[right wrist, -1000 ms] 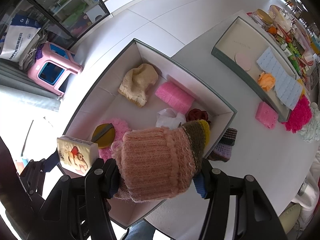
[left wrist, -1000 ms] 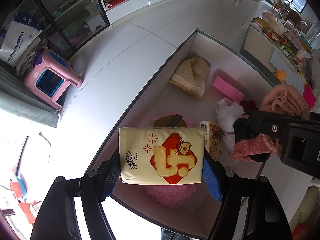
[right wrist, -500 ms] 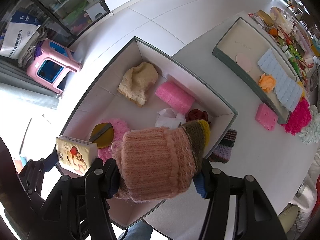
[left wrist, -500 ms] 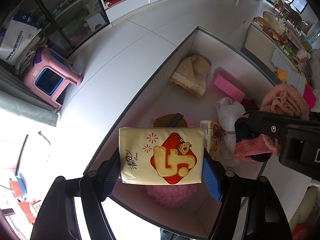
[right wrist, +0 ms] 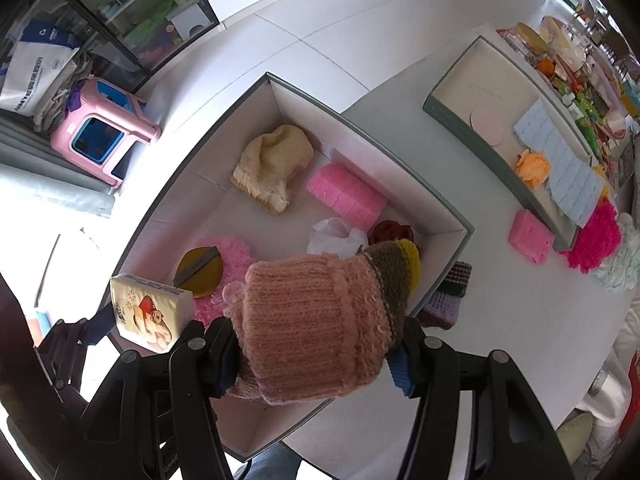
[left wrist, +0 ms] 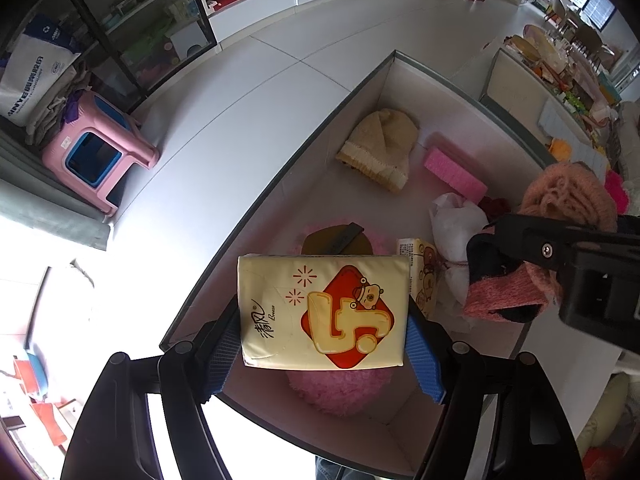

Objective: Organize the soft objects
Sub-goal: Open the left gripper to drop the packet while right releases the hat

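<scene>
My left gripper [left wrist: 324, 356] is shut on a yellow tissue pack [left wrist: 322, 312] and holds it above the near left corner of the big white box [left wrist: 304, 160]. The pack also shows in the right wrist view [right wrist: 150, 312]. My right gripper [right wrist: 316, 364] is shut on a pink knitted hat [right wrist: 312, 324] with an olive and yellow band, above the box's near right part. The hat also shows in the left wrist view [left wrist: 568, 196]. In the box lie a cream hat [right wrist: 274, 168], a pink sponge [right wrist: 346, 196], a white bag [right wrist: 338, 236], a fluffy pink piece [right wrist: 234, 256] and another tissue pack [left wrist: 422, 272].
A second shallow box [right wrist: 492, 92] with a pink disc, an orange flower and a blue mat stands at the back right. A pink sponge [right wrist: 530, 236], a magenta fluffy piece [right wrist: 596, 240] and a striped knit [right wrist: 450, 296] lie on the table. A pink stool [left wrist: 96, 152] stands on the floor.
Both grippers keep their hold. The views have shifted only slightly; the box sits a little farther right in the right wrist view.
</scene>
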